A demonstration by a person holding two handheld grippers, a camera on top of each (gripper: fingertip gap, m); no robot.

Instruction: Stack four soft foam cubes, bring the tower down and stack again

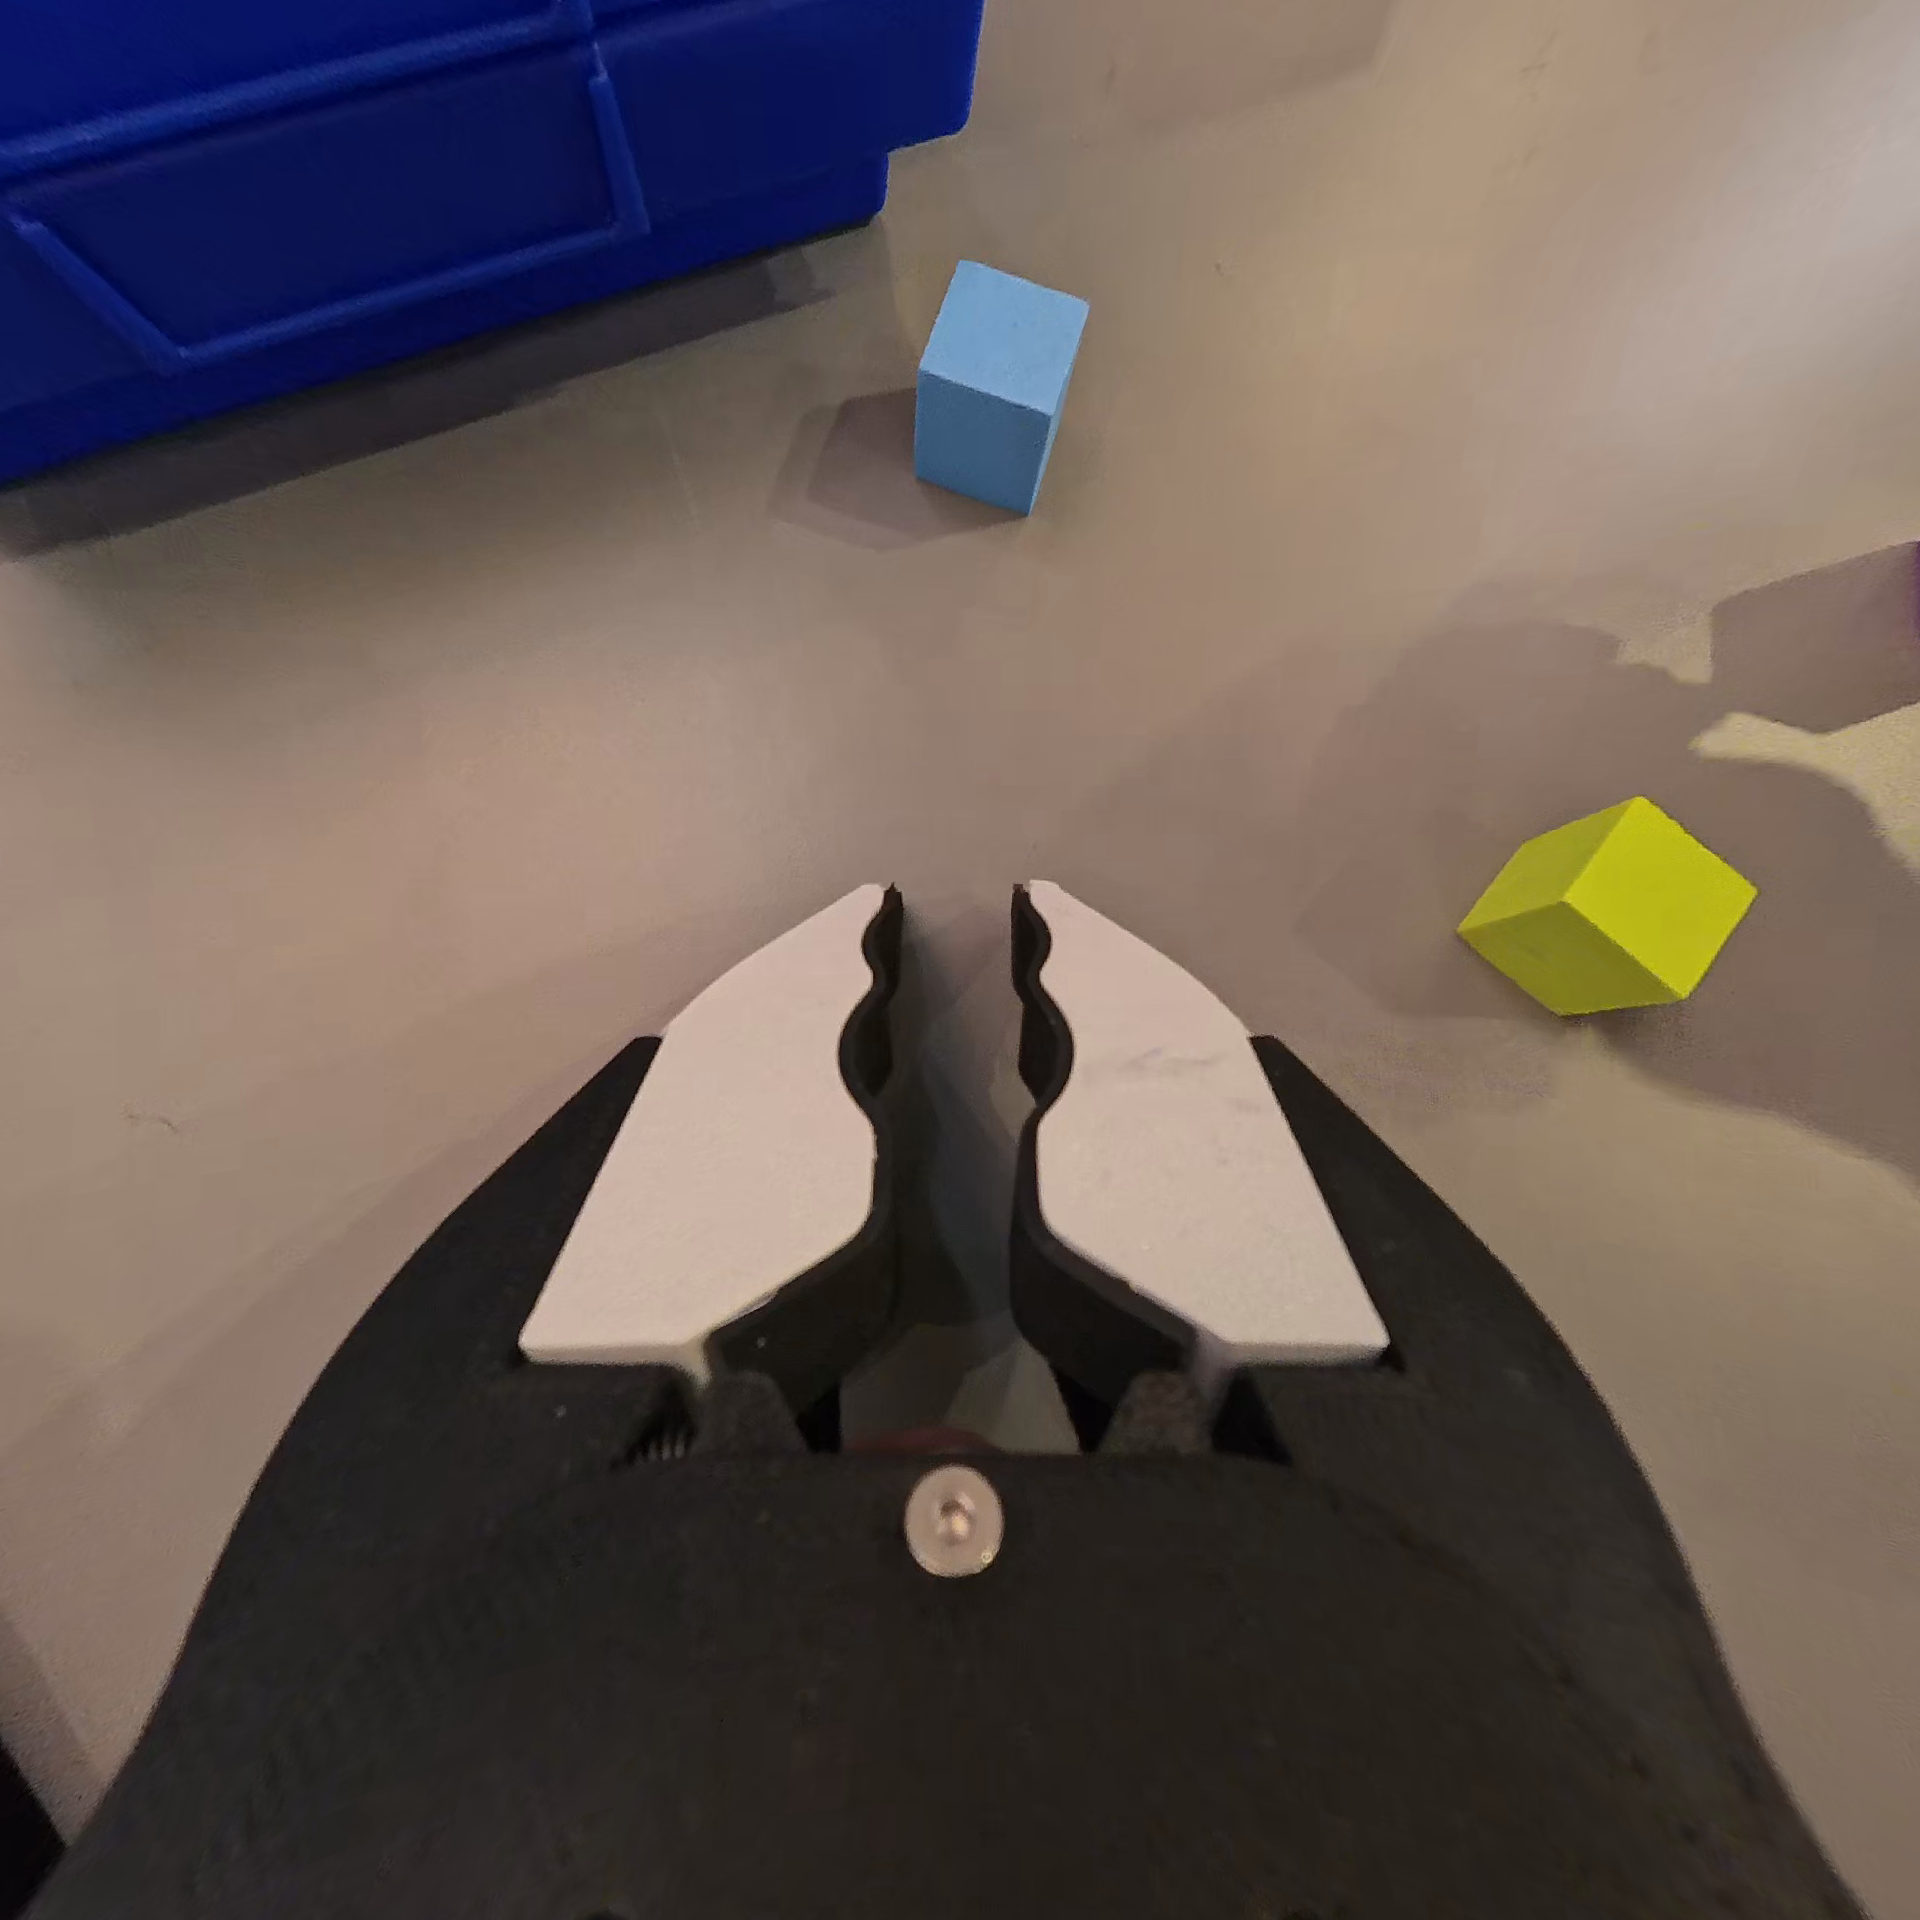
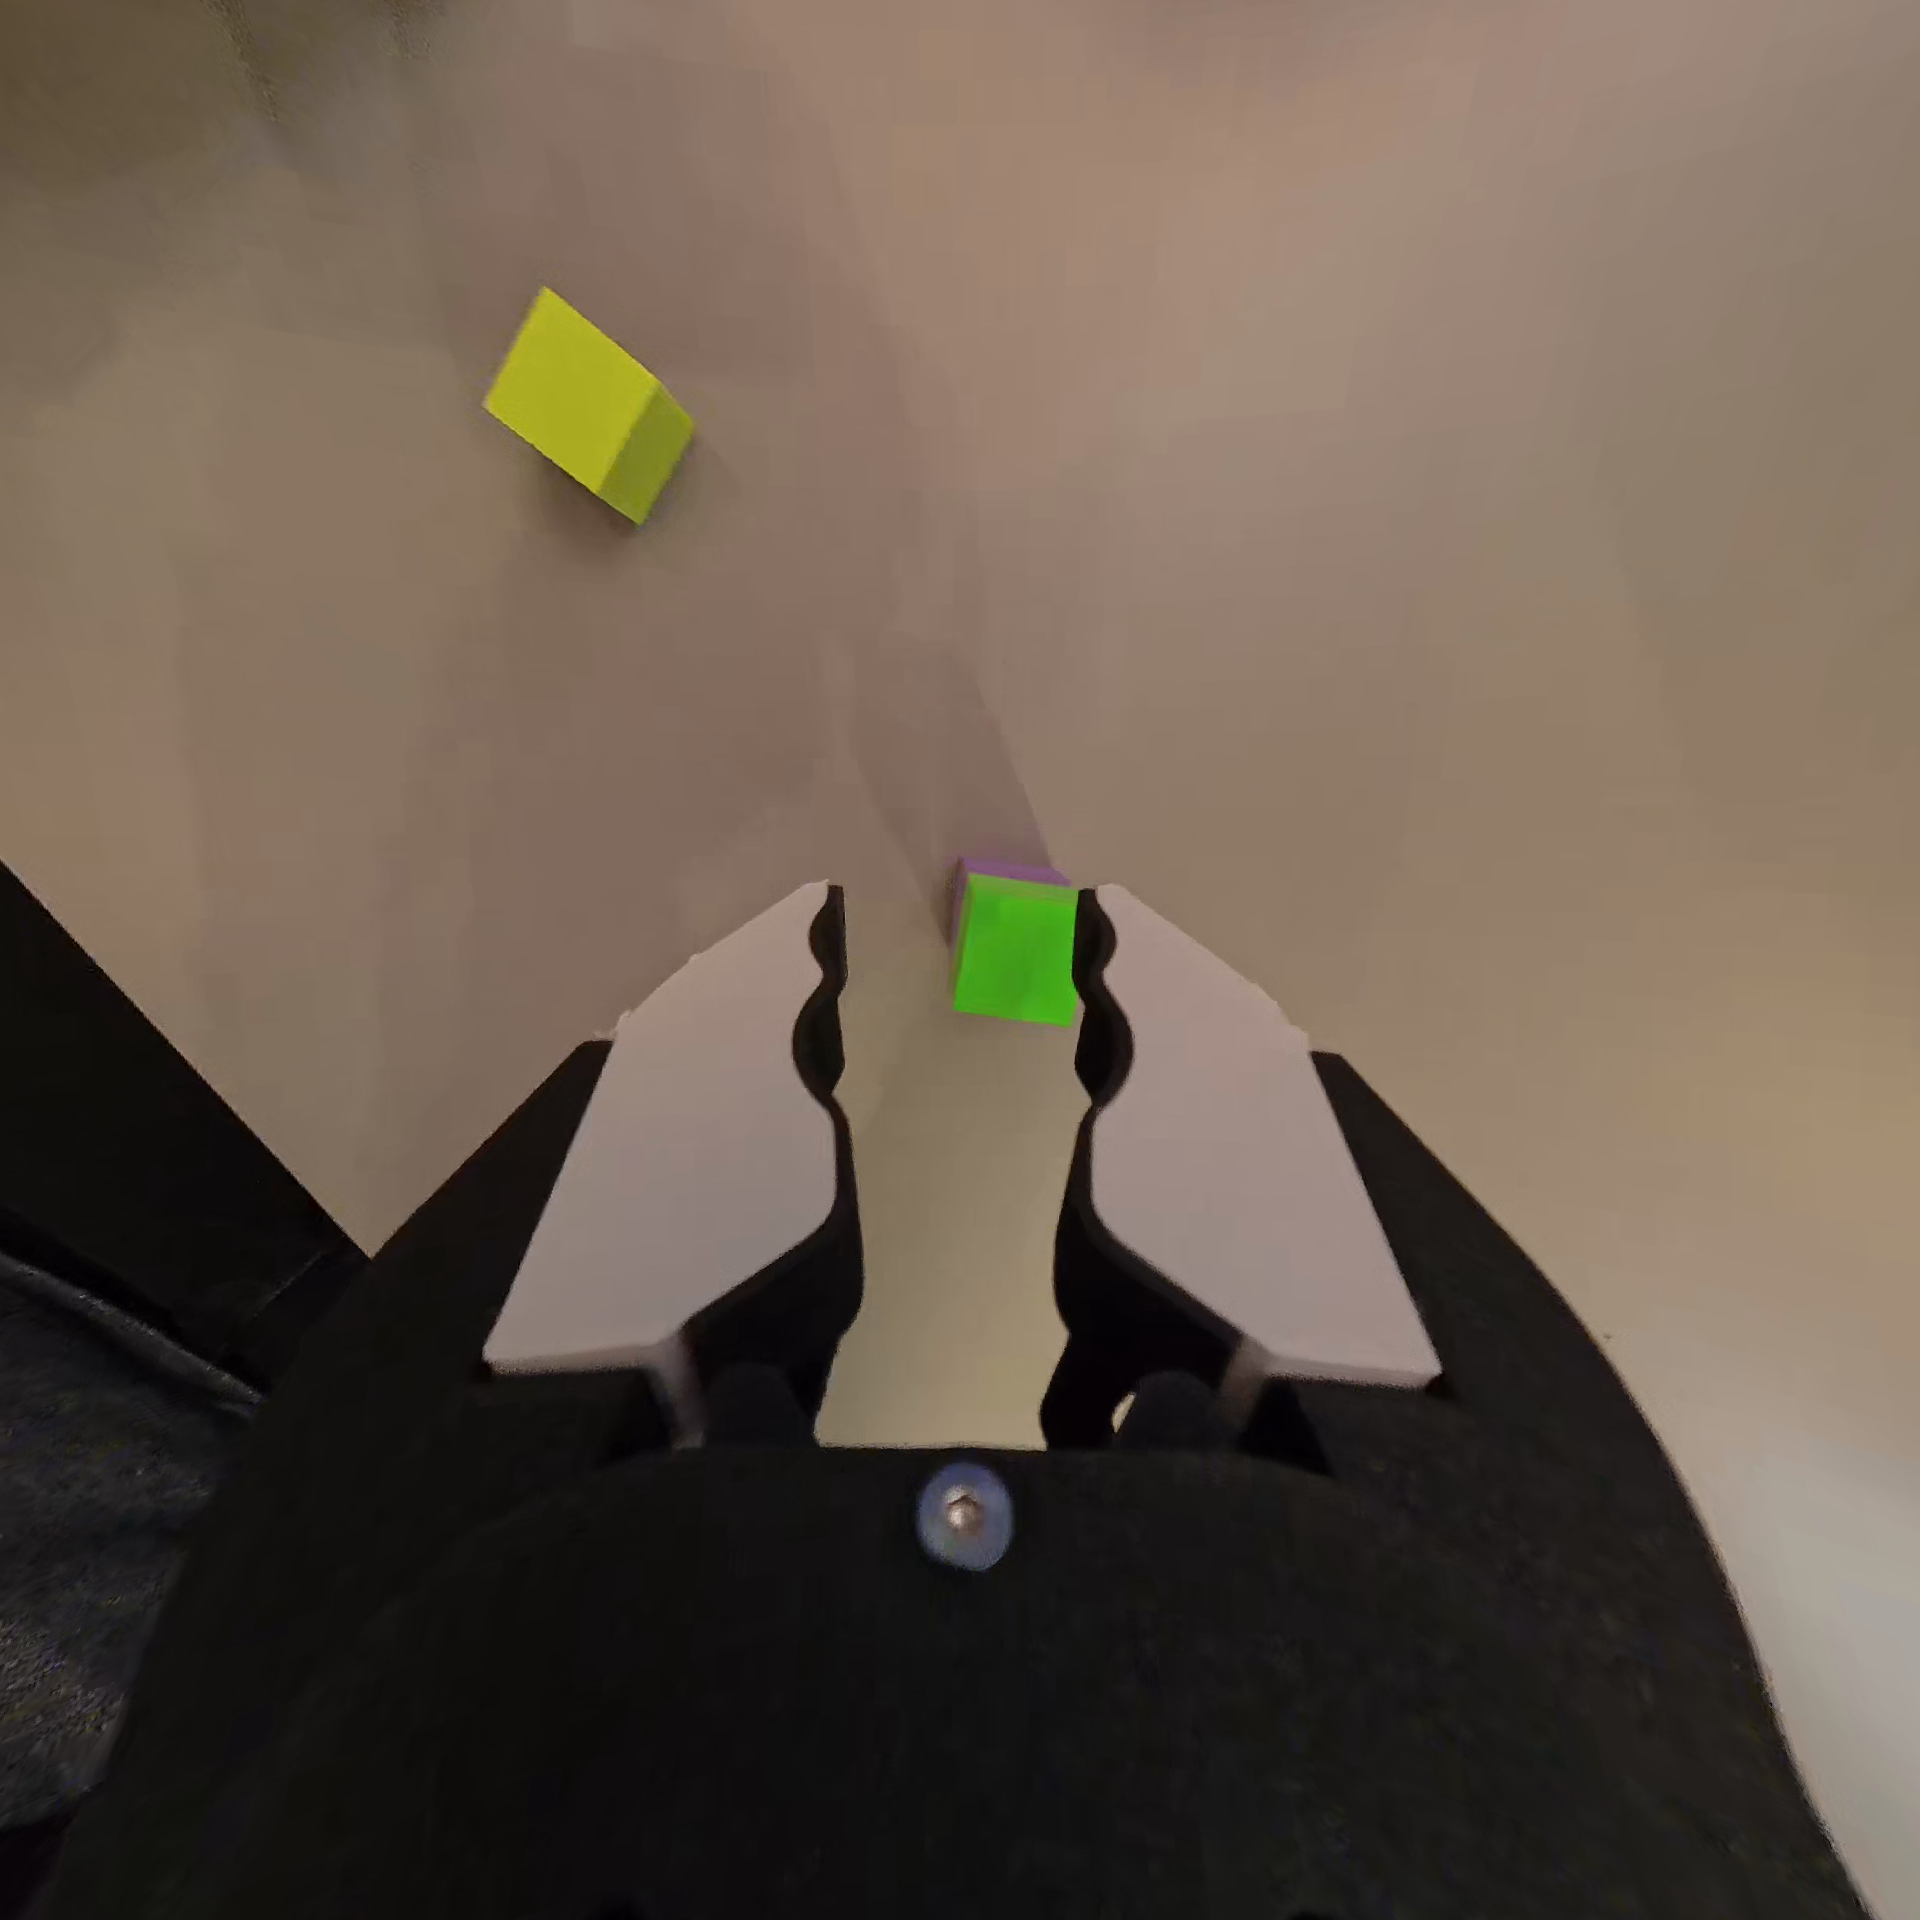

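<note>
Your right gripper (image 2: 958, 904) is spread around the green cube (image 2: 1013, 961): a clear gap on 1 side, so no pinch. Green sits square on a purple cube (image 2: 1013, 868), mostly hidden beneath. Your left gripper (image 1: 956, 899) stands slightly parted, bare. The yellow cube (image 1: 1605, 909) lies skewed mid-desk; the blue cube (image 1: 997, 384) stands near the blue bin (image 1: 416, 208).

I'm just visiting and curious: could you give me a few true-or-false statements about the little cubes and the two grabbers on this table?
1. A blue bin stands behind the light blue cube. True.
2. The left gripper holds the yellow cube. False: nothing lies between its fingers; the cube sits off to the side.
3. The green cube sits on a purple cube. True.
4. All four cubes are stacked. False: only two are.
</note>
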